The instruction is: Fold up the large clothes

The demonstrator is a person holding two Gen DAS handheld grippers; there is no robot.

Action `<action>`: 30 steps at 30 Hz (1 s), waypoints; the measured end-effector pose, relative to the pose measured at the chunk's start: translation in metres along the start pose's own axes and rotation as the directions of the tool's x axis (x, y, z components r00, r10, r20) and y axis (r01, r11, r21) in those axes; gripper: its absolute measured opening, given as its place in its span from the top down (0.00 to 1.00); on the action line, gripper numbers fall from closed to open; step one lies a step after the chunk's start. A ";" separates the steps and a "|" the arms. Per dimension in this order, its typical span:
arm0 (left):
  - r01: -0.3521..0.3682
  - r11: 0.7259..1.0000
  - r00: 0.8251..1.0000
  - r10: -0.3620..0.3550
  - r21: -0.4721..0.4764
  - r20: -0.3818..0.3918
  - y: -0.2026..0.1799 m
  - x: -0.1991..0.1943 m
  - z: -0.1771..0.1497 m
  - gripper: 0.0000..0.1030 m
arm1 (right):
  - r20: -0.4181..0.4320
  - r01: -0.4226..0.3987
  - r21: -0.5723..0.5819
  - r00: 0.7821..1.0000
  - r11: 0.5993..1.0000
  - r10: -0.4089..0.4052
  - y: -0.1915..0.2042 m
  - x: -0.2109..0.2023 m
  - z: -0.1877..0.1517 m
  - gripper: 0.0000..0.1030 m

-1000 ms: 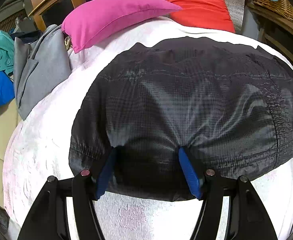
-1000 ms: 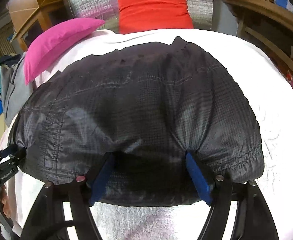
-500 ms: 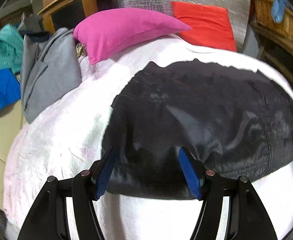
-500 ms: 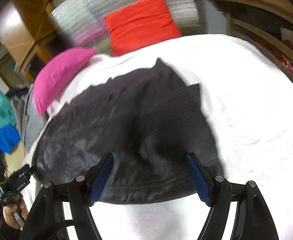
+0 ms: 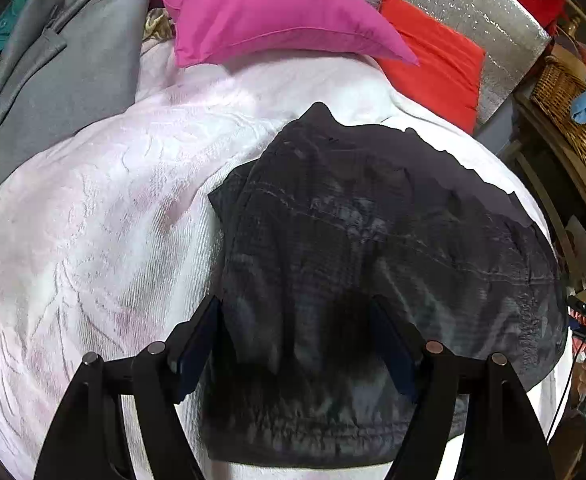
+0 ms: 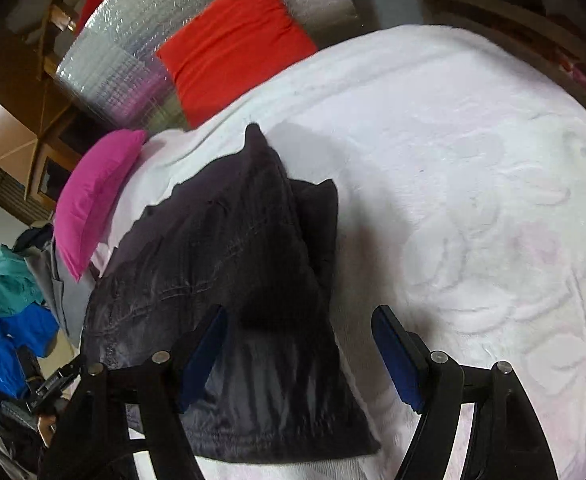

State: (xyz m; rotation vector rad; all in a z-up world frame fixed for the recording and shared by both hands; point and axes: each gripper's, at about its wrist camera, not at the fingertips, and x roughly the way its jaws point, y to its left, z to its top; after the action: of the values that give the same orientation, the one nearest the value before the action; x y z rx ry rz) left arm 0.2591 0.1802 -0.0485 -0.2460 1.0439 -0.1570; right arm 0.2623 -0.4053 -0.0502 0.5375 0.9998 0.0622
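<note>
- One dark jacket (image 5: pixel 373 264) lies on your bed (image 5: pixel 93 240).
- Two pillows: pink (image 5: pixel 269 12), red (image 5: pixel 433 64).
- Left gripper (image 5: pixel 297 344): fingers opening, jacket between them.
- Right gripper (image 6: pixel 301 356): fingers apart, unclamped.

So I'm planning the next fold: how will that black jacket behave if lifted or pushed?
The black jacket would probably go floppy: it lies creased on the white bedspread. Its sheen suggests thin, slippery cloth, so it may slide. It looks light for its size.

White textured bed cover (image 5: pixel 93 240), dark folded garment (image 5: pixel 373 240), pink pillow (image 5: pixel 273 8), grey clothing (image 5: pixel 65 72)
</note>
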 end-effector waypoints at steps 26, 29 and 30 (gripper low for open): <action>-0.007 0.999 0.998 0.009 0.042 -0.064 -0.006 0.030 0.018 0.29 | -0.057 0.019 -0.117 0.998 0.993 -0.026 0.021 0.024 0.003 0.47; -0.008 0.999 0.997 0.011 0.048 -0.072 -0.008 0.033 0.019 0.42 | -0.067 0.023 -0.122 0.997 0.992 -0.031 0.024 0.027 0.004 0.57; -0.016 0.998 0.997 0.021 0.067 -0.074 -0.012 0.033 0.019 0.55 | -0.069 0.026 -0.135 0.997 0.991 -0.035 0.028 0.027 0.004 0.72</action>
State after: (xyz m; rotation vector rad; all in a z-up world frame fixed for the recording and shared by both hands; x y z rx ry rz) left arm 0.2918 0.1630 -0.0634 -0.1715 1.1128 -0.1851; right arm 0.2861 -0.3746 -0.0565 0.3994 1.0648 0.1211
